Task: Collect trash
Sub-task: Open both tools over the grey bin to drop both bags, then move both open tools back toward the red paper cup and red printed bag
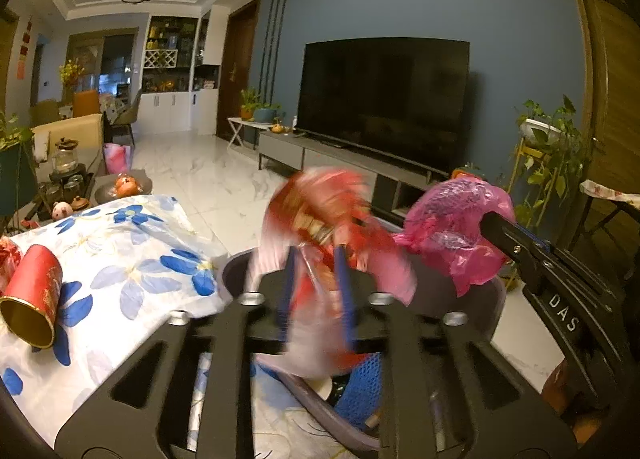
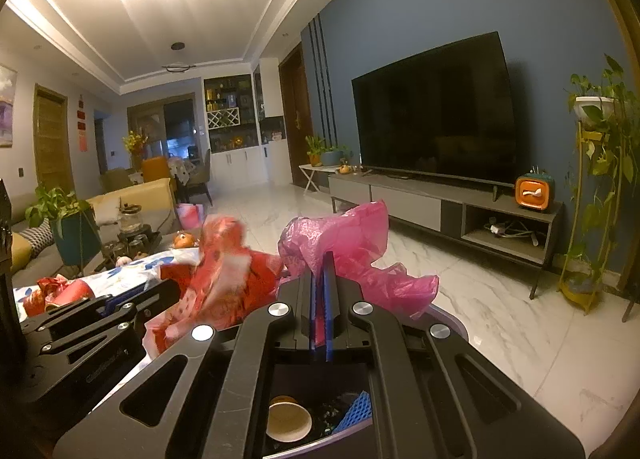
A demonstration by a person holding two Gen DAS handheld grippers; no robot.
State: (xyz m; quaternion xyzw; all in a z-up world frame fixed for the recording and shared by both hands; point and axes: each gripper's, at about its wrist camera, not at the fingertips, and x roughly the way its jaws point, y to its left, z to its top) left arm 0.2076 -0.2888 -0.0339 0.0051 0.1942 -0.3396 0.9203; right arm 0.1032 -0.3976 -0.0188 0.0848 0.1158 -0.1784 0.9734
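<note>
**Trash pinched in both claws above the bin**

Claws first: the left claw (image 1: 316, 255) has its blue-padded fingers pressed onto a crumpled red and pink wrapper (image 1: 320, 215), which is blurred in both views, so its print cannot be read. The right claw (image 2: 323, 271) has its fingers nearly together, pinching a crinkled pink plastic bag (image 2: 344, 243) that balloons out past the tips. In the left wrist view the same bag (image 1: 456, 231) sits at the end of the right claw, just beside the wrapper and at about the same height.

Below both claws stands a dark trash bin (image 1: 236, 271) with a pale rim. Inside it, the right wrist view shows a paper cup (image 2: 288, 419) lying on its side and a piece of blue mesh (image 2: 356, 411) next to it.

The bin stands just beside a worktop (image 1: 132, 259) covered with a white cloth printed with blue flowers. On that cloth, well to the left of the bin, lies a red cylindrical can (image 1: 34, 299) on its side, its gold-lined mouth facing the camera, with more crumpled red wrapping (image 1: 8, 259) touching it at the frame edge.

Farther out are a marble floor (image 1: 200, 171), a large dark television (image 1: 384, 99) on a low grey cabinet against a blue wall, and a trailing plant on a gold stand (image 2: 592, 187).
</note>
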